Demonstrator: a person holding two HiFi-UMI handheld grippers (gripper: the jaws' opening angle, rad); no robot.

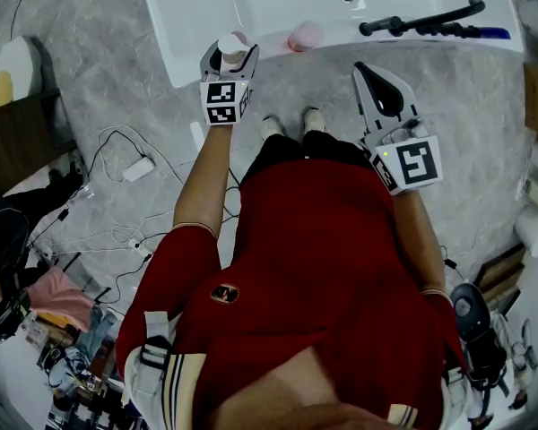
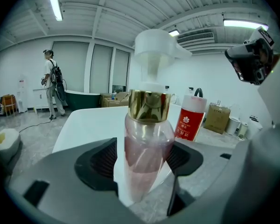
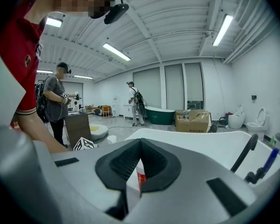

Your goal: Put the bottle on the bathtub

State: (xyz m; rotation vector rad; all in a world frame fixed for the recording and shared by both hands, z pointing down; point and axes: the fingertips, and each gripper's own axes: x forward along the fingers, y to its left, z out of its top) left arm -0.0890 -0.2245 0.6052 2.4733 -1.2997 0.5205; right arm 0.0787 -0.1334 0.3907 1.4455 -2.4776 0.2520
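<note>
Bathtub (image 1: 184,34) rim's right under your left gripper (image 1: 229,61), with the bottle (image 2: 148,148) standing on it between the released jaws, close to the edge. Pull straight back without clipping it, it looks tippy. Right gripper (image 1: 363,70) is clenched and empty, so leave it.

Cool, even light from ceiling strip lights (image 3: 115,52) fills my feeds. It bleaches the bathtub (image 1: 251,7) almost featureless in the head view and leaves only soft shadows on the marble floor (image 1: 99,52). Both gripper views bow hard towards black, vignetted corners, and the pump bottle (image 2: 147,143) loses its white head against the pale ceiling.
</note>
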